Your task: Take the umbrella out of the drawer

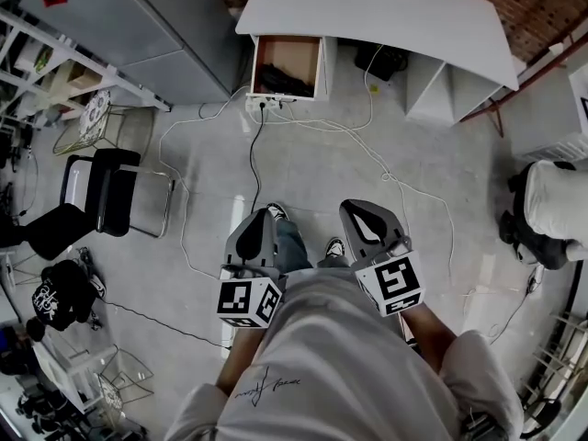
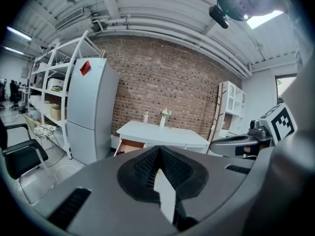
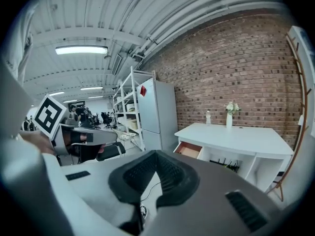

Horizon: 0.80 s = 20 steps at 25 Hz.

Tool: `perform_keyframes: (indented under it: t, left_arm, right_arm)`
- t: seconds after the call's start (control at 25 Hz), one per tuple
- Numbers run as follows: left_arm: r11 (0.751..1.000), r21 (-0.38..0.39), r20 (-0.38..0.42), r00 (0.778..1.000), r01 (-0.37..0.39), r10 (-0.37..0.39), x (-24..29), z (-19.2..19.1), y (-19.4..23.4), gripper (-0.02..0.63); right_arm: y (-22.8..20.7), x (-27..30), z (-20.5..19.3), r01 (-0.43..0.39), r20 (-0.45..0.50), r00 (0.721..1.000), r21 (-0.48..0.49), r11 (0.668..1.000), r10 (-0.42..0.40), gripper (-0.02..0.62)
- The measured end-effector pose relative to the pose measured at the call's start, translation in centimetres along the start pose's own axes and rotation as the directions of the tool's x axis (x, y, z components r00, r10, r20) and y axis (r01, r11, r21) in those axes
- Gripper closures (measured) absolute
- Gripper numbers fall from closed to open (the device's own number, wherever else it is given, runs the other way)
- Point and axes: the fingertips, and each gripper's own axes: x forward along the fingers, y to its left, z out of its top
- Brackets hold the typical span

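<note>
Standing on the concrete floor, we face the white desk (image 1: 395,16) by the brick wall (image 2: 162,82), well apart from it. The drawer (image 1: 287,62) under the desk's left end is pulled open. The umbrella (image 1: 278,83) lies inside it as a dark shape along the front part; its detail is too small to tell.

The left gripper (image 1: 260,219) is held in front of the body, jaws together, nothing between them. The right gripper (image 1: 360,211) is beside it, jaws also pressed closed and empty. Both point toward the desk, far from the drawer.

In the left gripper view 1 vase (image 2: 162,119) with flowers and 1 bottle (image 2: 145,117) stand on the desk top. The grey fridge (image 1: 156,26) is left of the desk. The black chair (image 1: 101,196) is at our left. Cables (image 1: 253,154) run across the floor from the desk toward our feet.
</note>
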Motion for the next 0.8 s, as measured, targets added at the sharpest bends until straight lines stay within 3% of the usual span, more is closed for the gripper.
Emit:
perform_keyframes:
  t: [0.2, 0.6, 0.8]
  left_arm:
    - [1.0, -0.015, -0.004, 1.0, 0.013, -0.013, 1.8, 0.8, 2.3, 0.589]
    - [0.998, -0.011, -0.02, 0.998, 0.06, -0.06, 6.0, 4.3, 9.8, 0.589]
    - [0.993, -0.012, -0.036, 0.992, 0.12, -0.121, 8.1, 6.0, 13.6, 0.589]
  right_arm:
    - [1.5, 3.3, 0.5, -0.075, -0.055, 0.996, -0.025, 0.997, 0.073, 0.58]
    - [1.3, 12.0, 3.4, -0.026, -0.108, 0.994, -0.008, 1.0, 0.025, 0.58]
    - [1.6, 16.4, 5.1, 0.031, -0.119, 0.992, 0.013, 0.999, -0.029, 0.58]
